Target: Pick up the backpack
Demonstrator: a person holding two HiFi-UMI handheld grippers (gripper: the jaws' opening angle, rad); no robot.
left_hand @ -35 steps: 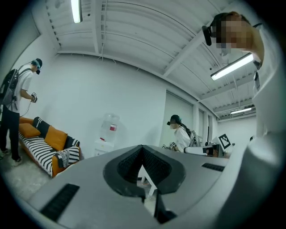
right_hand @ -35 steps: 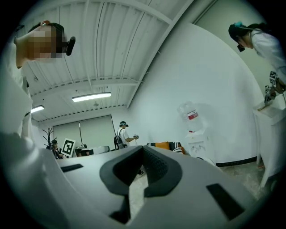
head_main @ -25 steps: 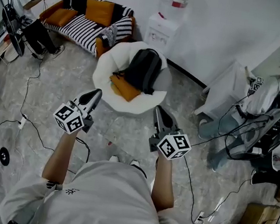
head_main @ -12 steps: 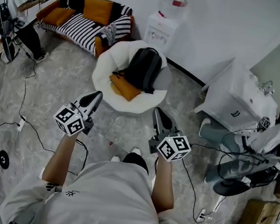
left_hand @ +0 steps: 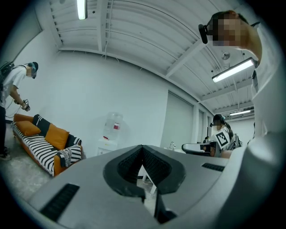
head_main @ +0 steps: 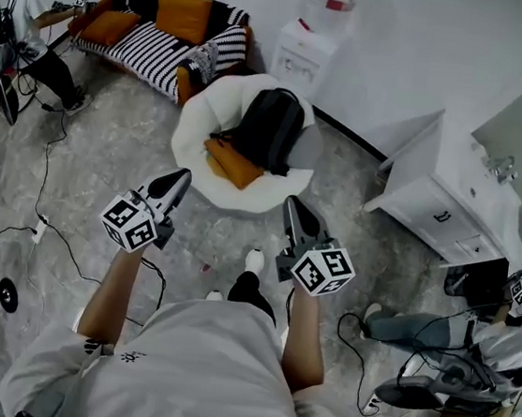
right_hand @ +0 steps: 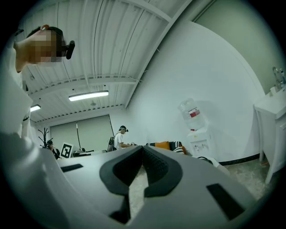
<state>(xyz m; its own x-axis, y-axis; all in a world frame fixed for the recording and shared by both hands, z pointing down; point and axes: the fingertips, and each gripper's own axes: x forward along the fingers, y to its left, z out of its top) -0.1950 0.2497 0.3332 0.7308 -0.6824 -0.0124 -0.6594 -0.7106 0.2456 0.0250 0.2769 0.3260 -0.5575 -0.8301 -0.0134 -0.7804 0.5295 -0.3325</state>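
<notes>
Only the head view shows plainly the black backpack (head_main: 269,128). It leans in the round white chair (head_main: 196,119), beside one orange cushion (head_main: 232,163). The two gripper views show instead the ceiling lamps (left_hand: 234,70), and in each view the tongs are pressed together with nothing between them. The left tongs (head_main: 180,180) and the right tongs (head_main: 291,207) are near the chair's front rim. Bare floor (head_main: 107,156) lies open on both sides of the chair. There are one backpack and two tongs.

Bright, even light falls from ceiling strip lights (right_hand: 88,95), leaving only faint shadows on the floor (head_main: 106,165). Every view bows strongly and darkens at its corners, and the gripper views' near foreground is soft
</notes>
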